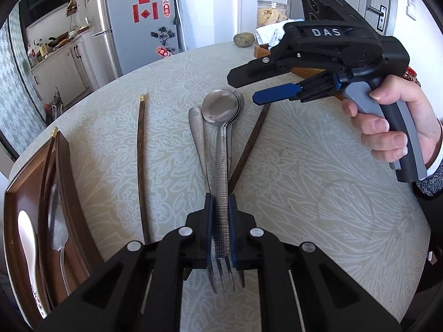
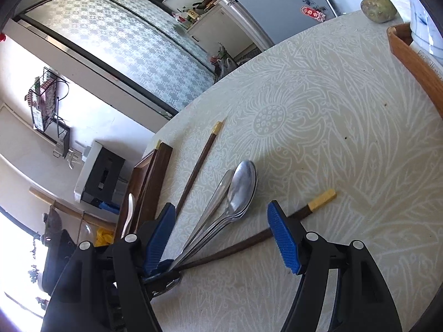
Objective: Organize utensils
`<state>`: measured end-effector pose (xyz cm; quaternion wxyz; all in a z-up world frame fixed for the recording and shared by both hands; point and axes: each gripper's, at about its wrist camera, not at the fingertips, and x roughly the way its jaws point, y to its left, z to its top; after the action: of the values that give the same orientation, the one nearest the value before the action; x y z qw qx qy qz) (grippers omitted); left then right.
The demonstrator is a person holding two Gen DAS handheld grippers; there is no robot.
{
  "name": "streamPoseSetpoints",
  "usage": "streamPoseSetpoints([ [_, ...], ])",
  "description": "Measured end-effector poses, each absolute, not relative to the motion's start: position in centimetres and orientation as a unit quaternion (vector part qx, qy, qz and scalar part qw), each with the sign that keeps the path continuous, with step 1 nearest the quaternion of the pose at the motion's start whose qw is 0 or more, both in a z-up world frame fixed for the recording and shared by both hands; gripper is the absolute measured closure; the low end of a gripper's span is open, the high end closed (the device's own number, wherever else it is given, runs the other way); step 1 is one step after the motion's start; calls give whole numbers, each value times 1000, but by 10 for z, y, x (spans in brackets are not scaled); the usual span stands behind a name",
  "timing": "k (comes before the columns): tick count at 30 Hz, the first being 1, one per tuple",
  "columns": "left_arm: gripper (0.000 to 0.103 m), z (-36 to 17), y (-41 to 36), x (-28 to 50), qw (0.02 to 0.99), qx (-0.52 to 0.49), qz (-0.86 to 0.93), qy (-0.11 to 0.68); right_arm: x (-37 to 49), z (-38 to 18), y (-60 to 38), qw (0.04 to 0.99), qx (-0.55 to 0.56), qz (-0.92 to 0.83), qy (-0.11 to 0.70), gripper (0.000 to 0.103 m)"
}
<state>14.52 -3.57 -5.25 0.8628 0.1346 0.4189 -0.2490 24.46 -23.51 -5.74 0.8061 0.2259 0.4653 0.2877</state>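
My left gripper (image 1: 220, 207) is shut on the textured handle of a steel spoon (image 1: 221, 166) that lies on top of stacked spoons (image 1: 238, 105), just above the table. A fork (image 1: 198, 135) lies beside it, its tines under my jaws. My right gripper (image 2: 221, 232) is open and empty, hovering over the spoon bowls (image 2: 243, 185); it also shows in the left wrist view (image 1: 249, 85). Two dark chopsticks lie loose: one to the left (image 1: 141, 152), one to the right (image 1: 249, 144). A dark wooden tray (image 1: 66, 166) at the left holds a white spoon, a steel spoon and chopsticks.
The round table (image 1: 318, 207) has a pale floral cloth. A second wooden tray (image 2: 412, 63) with white items stands at the far right. A round brownish object (image 2: 378, 8) lies at the table's far edge. A fridge and kitchen counter stand beyond.
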Motion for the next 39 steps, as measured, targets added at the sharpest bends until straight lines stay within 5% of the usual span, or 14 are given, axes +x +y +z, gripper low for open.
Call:
streamPoseSetpoints([
  [8, 92, -54, -36, 145, 862, 129, -256, 417, 261, -63, -218, 809, 196, 272, 482, 54],
  [14, 91, -55, -38, 144, 864, 129, -260, 412, 261, -68, -207, 818, 168, 264, 483, 91],
  [33, 79, -51, -35, 139, 867, 120, -265, 406, 243, -33, -235, 792, 272, 332, 434, 98],
  [36, 91, -49, -31, 137, 869, 120, -261, 402, 238, -27, -234, 794, 271, 334, 430, 98],
  [39, 91, -43, -26, 134, 872, 115, -259, 398, 236, -21, -229, 795, 268, 335, 428, 98],
])
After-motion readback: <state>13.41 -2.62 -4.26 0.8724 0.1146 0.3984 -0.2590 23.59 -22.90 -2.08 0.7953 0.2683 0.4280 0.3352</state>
